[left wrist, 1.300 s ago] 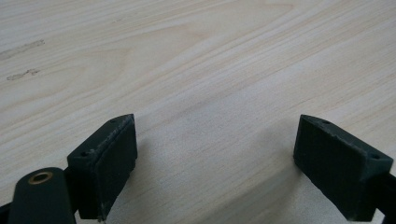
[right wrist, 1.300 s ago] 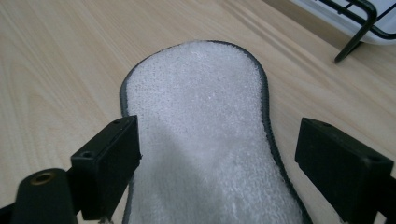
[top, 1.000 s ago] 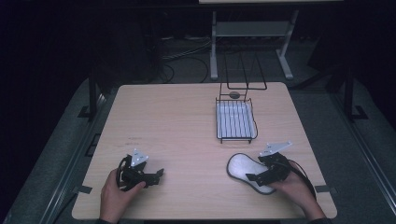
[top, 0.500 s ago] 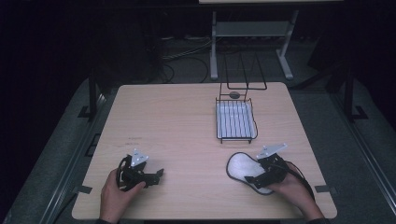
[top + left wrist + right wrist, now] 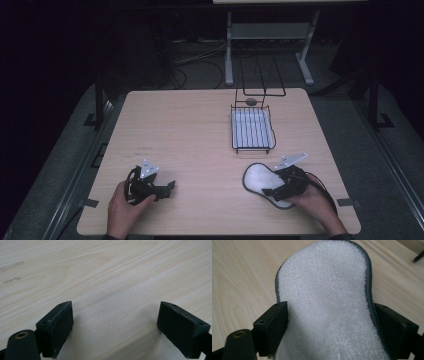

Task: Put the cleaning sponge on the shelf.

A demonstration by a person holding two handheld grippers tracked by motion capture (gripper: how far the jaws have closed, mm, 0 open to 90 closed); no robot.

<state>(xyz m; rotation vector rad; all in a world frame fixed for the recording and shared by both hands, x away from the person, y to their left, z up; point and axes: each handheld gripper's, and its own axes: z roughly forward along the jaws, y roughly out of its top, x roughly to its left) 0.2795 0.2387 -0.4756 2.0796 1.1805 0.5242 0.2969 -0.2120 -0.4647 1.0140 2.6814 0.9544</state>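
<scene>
Insole (image 5: 324,302) — soft, light, floppy fleece; right tool (image 5: 329,322) straddles it, jaws just closing. Grip the edges at 3 and 9 o'clock. Left tool (image 5: 115,322) gapes, empty.

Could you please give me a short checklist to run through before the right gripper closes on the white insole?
1. White insole lies between the right gripper jaws, which have just been closing: ok.
2. Pads pressing firmly on its edges: cannot tell.
3. Insole flat on the table: ok.
4. Left gripper open, nothing between its jaws, apart from the insole: ok.
5. Wire basket free of other things: ok.
</scene>
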